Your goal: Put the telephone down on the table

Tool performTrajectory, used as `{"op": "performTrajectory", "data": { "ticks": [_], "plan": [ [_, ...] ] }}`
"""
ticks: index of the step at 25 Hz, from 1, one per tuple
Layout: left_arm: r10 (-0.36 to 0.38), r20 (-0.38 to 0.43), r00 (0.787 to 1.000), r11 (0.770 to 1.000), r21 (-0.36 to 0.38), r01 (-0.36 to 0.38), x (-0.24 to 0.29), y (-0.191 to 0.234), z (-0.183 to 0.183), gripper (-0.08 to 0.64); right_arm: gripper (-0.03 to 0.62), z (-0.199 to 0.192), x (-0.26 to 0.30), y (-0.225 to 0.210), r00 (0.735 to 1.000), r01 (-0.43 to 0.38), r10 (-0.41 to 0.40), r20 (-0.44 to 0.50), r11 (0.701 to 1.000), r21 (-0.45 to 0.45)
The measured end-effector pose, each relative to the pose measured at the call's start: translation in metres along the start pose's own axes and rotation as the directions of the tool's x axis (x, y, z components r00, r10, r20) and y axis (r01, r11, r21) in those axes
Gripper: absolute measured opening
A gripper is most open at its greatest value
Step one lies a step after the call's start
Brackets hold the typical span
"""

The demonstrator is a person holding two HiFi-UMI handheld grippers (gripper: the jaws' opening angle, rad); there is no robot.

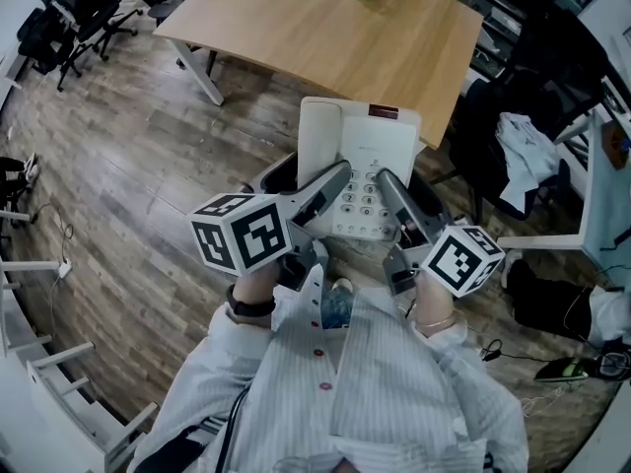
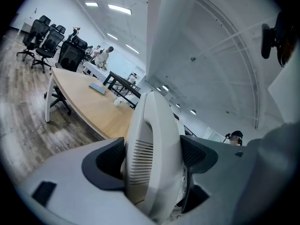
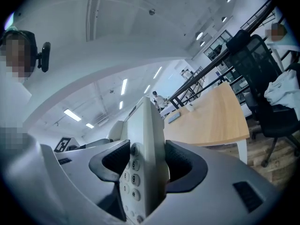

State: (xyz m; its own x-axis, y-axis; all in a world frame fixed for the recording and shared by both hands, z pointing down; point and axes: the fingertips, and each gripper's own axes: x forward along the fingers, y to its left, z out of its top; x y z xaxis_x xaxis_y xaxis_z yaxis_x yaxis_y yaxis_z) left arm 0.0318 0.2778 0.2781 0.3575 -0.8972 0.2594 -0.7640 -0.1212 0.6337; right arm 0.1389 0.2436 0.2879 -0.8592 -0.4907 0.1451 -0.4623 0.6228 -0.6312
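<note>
Desk telephone [image 1: 367, 156] held aloft just short of wooden table [image 1: 296, 37] — not yet set down. Left gripper [image 1: 333, 183] clamped on handset side, right gripper [image 1: 392, 190] on keypad edge. Remaining, by judgement: carry forward, lower, release.

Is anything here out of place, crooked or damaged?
Nothing stands out. The telephone looks whole, handset seated, held by the left gripper and right gripper short of the table. A cloth lies crumpled on a chair.
</note>
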Motion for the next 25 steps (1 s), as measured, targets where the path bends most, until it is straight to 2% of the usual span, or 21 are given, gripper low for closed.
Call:
{"op": "performTrajectory", "data": {
  "ticks": [11,17,25],
  "plan": [
    [-0.039,-0.051,0.998,0.999,0.004,0.039,0.047,0.074,0.077,0.374,0.245,0.027,0.105,-0.014,0.998,0.051,-0.052,0.030,0.998,0.031],
    [-0.076,-0.075,0.994,0.997,0.012,0.077,0.062,0.102,0.098,0.374,0.245,0.031,0.140,-0.019,0.995,0.081,-0.083,0.050,0.996,0.042],
    [-0.080,-0.072,0.994,0.997,-0.018,0.079,0.065,0.136,0.115,0.374,0.245,0.027,0.177,-0.018,0.995,0.090,-0.091,0.028,0.995,0.040]
  ]
}}
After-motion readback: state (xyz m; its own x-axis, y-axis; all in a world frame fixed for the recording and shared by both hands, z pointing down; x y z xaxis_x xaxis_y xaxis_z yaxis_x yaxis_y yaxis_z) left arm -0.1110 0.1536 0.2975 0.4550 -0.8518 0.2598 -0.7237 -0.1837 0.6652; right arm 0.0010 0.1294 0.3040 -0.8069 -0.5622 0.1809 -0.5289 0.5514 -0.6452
